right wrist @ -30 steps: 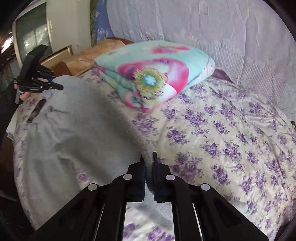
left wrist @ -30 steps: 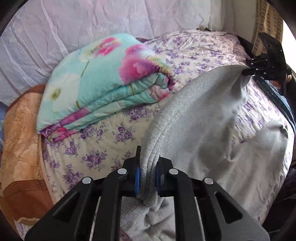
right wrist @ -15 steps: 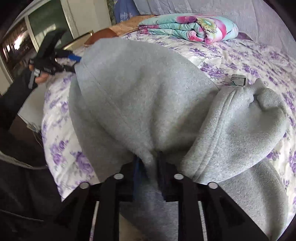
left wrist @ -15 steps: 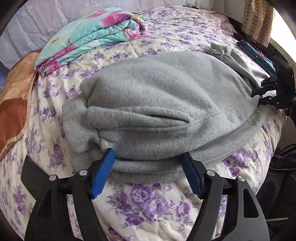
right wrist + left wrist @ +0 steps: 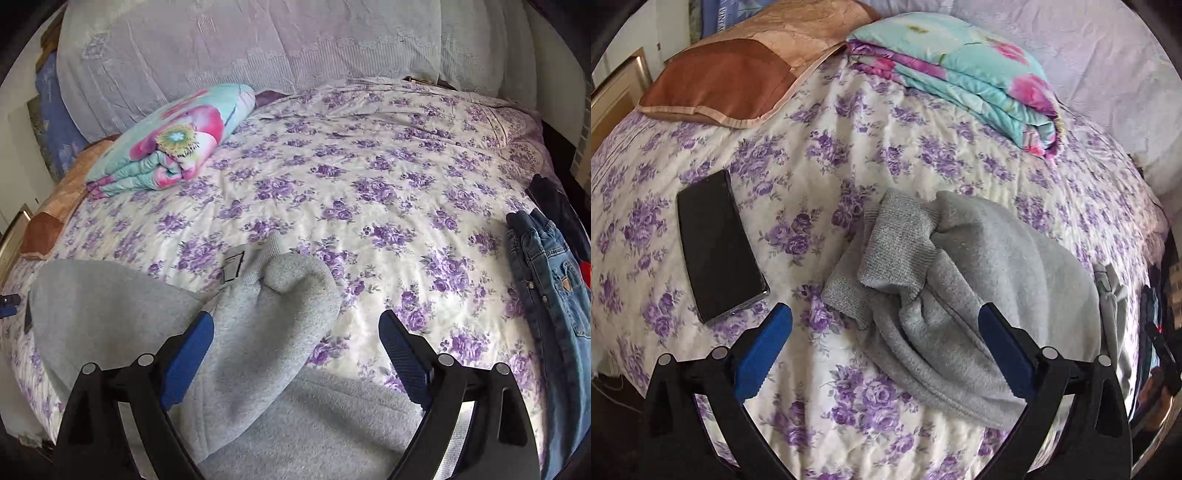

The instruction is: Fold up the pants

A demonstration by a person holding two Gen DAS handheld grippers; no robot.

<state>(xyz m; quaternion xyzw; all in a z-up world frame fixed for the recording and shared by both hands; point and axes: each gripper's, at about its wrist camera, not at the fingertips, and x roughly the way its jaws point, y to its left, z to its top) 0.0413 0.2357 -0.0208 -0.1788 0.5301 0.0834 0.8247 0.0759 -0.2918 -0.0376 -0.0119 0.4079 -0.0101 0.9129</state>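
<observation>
Both tools spread wide, gripping nothing: left tool (image 5: 884, 325) over the ribbed cuffs, right tool (image 5: 295, 328) over the bunched waistband end. The gray fleece pants (image 5: 979, 295) lie folded along the near edge of the floral bed (image 5: 849, 147), a black phone (image 5: 718, 245) just beside them

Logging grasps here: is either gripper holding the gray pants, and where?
Nothing is held. The left gripper and right gripper are both open above the gray pants.
</observation>
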